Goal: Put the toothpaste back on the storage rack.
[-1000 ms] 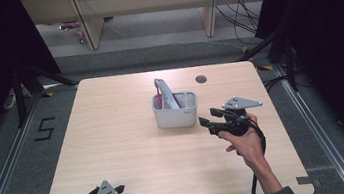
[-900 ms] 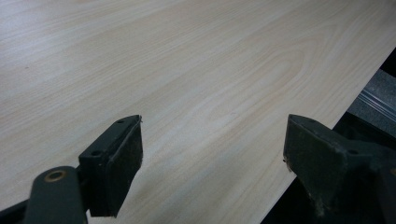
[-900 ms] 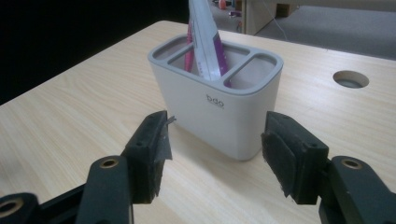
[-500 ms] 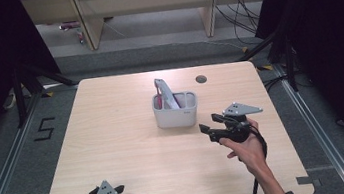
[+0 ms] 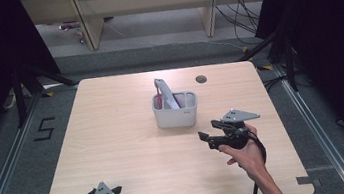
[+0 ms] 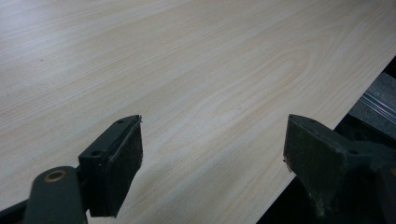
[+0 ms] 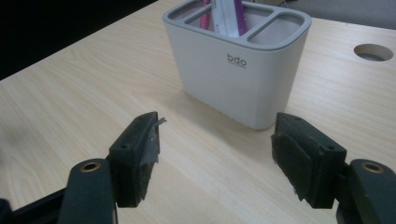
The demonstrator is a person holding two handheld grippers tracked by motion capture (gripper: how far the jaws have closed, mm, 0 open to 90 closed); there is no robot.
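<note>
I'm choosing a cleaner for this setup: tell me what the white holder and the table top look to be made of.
White holder: probably moulded plastic, matte; smooth rounded corners, a grey rim and a small printed logo. Table top: pale wood-grain surface, likely laminate rather than solid wood; the grain looks flat and even with a low sheen.

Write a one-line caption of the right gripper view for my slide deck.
Open right hand-held gripper, nothing between its jaws, faces a white divided holder holding a pink-and-white tube on the wooden table.
</note>
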